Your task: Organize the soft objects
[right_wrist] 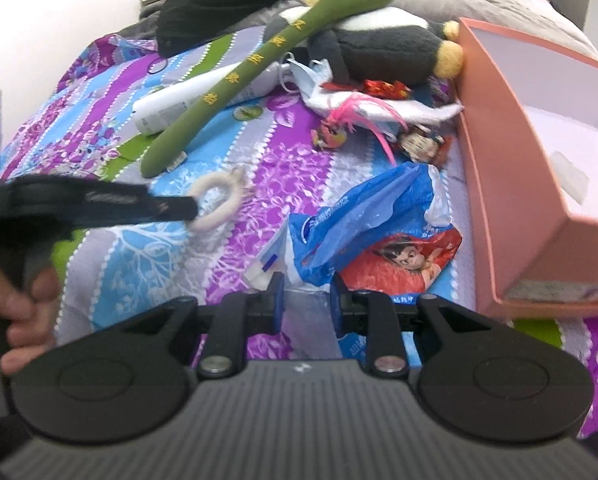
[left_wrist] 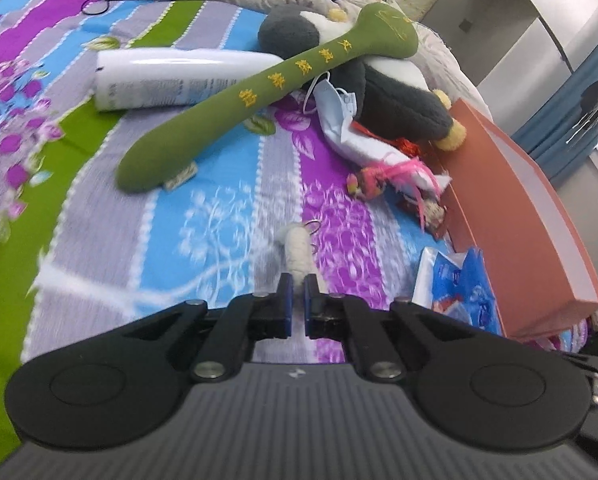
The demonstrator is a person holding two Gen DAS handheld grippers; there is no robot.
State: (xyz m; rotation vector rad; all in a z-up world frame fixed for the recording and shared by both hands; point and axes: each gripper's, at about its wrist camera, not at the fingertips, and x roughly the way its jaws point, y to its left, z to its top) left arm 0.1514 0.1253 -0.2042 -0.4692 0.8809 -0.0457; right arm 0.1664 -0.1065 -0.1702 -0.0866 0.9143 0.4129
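The left gripper (left_wrist: 298, 286) is clamped on a cream fluffy ring (right_wrist: 215, 200) above the striped bedspread (left_wrist: 147, 248), while the right gripper (right_wrist: 307, 296) pinches a blue plastic bag (right_wrist: 351, 224) near the orange box (right_wrist: 511, 184).

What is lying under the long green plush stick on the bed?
The green plush stick lies across a white bottle and the grey-and-white plush penguin. Whatever else lies beneath its covered middle cannot be seen.

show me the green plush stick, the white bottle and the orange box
green plush stick (left_wrist: 235, 108), left wrist view, middle of its shaft
white bottle (left_wrist: 159, 80), left wrist view, middle of its body
orange box (right_wrist: 511, 184), right wrist view, its outer side wall
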